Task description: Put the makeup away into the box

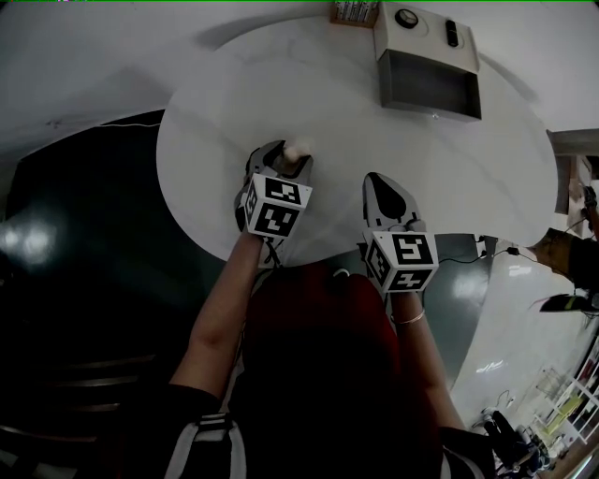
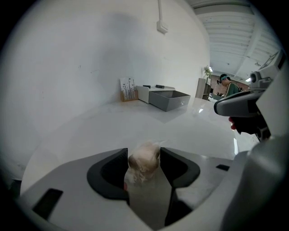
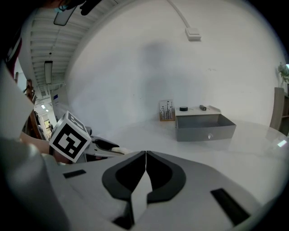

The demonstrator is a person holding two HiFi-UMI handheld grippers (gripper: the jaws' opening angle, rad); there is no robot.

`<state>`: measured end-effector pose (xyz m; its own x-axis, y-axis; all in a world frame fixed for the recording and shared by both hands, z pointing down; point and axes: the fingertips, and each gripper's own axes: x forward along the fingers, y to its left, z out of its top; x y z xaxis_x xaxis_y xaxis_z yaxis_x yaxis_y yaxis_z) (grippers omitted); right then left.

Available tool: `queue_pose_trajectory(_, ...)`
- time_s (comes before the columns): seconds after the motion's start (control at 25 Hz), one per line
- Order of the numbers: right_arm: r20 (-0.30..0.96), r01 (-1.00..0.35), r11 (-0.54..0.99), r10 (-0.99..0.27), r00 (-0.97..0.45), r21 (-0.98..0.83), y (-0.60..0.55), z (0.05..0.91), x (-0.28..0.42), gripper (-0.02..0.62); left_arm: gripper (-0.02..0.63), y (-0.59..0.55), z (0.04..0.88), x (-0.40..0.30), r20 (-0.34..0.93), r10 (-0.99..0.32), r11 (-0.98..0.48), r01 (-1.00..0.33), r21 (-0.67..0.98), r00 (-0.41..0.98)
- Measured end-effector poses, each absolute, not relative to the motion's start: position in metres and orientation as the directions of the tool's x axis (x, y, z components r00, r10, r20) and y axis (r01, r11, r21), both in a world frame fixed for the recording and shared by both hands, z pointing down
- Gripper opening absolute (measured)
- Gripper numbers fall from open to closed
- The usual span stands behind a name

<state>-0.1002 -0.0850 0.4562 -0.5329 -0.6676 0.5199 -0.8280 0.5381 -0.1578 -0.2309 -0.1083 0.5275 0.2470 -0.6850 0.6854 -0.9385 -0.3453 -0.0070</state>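
Left gripper [image 1: 284,164]: jaws clamped on a pale puff [image 2: 143,161], over the near part of the table [image 1: 206,112].
Right gripper [image 3: 146,154]: just right of the left one, jaws pressed together with nothing between them.
Box [image 3: 198,130]: far side of the table, well apart from the puff; its grey drawer stands open, inside in shadow.
Box top: round black pot [image 3: 183,108] and small dark item [image 3: 203,107].
Holder [image 3: 166,110]: just left of the box; contents too small to tell.

The pale fluffy thing [image 2: 144,166] pinched in my left claw [image 2: 143,157] is blurred, its lower part hidden. At 12 o'clock, the small items [image 1: 452,33] atop the box [image 1: 429,86] are too tiny to name, and the top edge cuts off the holder [image 1: 354,11] beside it.
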Motion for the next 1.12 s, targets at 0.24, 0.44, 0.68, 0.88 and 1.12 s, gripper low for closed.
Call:
queue_pose_trajectory(0.24, 0.52, -0.838, 0.523, -0.677, -0.521, -0.158, -0.086, 0.457, -0.095, 0.015, 0.215, -0.108, 0.53, -0.23, 0.701, -0.672, -0.359, -0.933, -0.029, 0.237)
queue_pose_trajectory(0.44, 0.517, -0.841, 0.518, -0.682, -0.517, -0.158, -0.083, 0.457, -0.094, 0.015, 0.195, -0.107, 0.53, -0.23, 0.706, -0.667, -0.354, -0.935, -0.023, 0.236)
queue_pose_trajectory(0.68, 0.508, -0.845, 0.511, -0.692, -0.513, -0.158, -0.078, 0.455, -0.095, 0.015, 0.187, -0.104, 0.518, -0.231, 0.684, -0.686, -0.347, -0.938, -0.008, 0.248)
queue_pose_trajectory(0.88, 0.499, -0.852, 0.501, -0.704, -0.505, -0.155, -0.071, 0.449, -0.093, 0.015, 0.186, -0.104, 0.497, -0.224, 0.64, -0.717, -0.356, -0.935, 0.004, 0.276)
queue_pose_trajectory(1.12, 0.491, -0.868, 0.474, -0.727, -0.481, -0.148, -0.066, 0.441, -0.081, 0.015, 0.186, -0.105, 0.474, -0.203, 0.599, -0.731, -0.394, -0.919, 0.021, 0.327)
